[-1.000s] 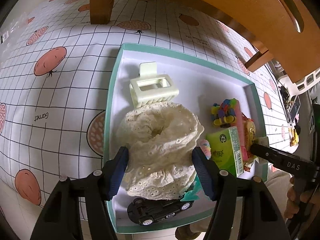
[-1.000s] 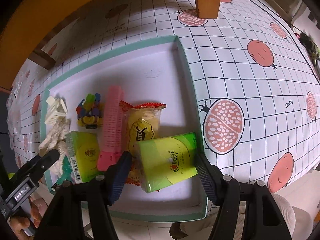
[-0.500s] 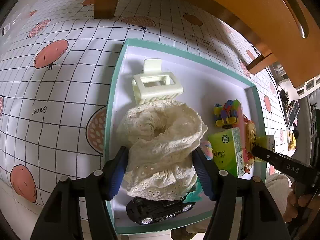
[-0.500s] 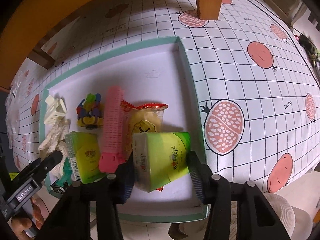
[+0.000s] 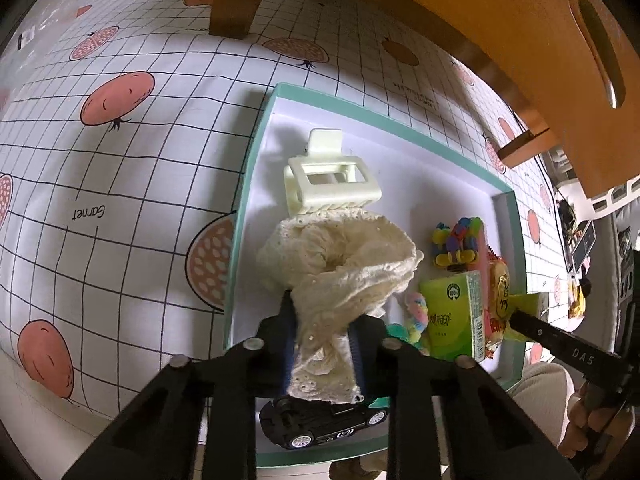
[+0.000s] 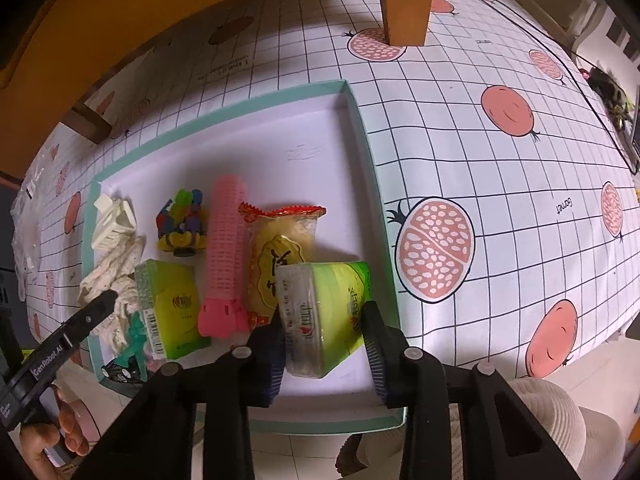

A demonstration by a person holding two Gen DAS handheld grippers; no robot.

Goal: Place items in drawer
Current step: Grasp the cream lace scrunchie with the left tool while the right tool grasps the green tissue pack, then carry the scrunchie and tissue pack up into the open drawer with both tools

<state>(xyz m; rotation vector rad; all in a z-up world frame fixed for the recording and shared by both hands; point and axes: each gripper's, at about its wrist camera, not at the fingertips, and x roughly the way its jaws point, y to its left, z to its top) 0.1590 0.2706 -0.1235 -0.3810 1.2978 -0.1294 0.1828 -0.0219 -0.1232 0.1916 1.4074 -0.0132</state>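
A white tray with a teal rim [image 5: 256, 152] lies on a pomegranate-print cloth and holds the items. My left gripper [image 5: 324, 332] is shut on a cream lace scrunchie [image 5: 340, 260], bunching its near edge between the pads. Behind the scrunchie sits a cream hair claw [image 5: 328, 184]; a black toy car [image 5: 324, 424] lies below it. My right gripper [image 6: 324, 320] is closing its jaws on a green tissue pack [image 6: 328, 292], which stands tilted at the tray's near right corner [image 6: 372, 168] with both pads against its sides.
Also in the tray are a second green pack [image 6: 172, 304], a pink ribbed comb [image 6: 226, 256], a yellow snack packet [image 6: 284, 248] and a colourful toy [image 6: 182, 224]. An orange wooden piece of furniture [image 5: 520, 40] overhangs the far side, its leg [image 6: 406, 4] on the cloth.
The left jaws closed onto the scrunchie and gathered it. The right jaws narrowed around the green tissue pack, which tipped up onto its edge.
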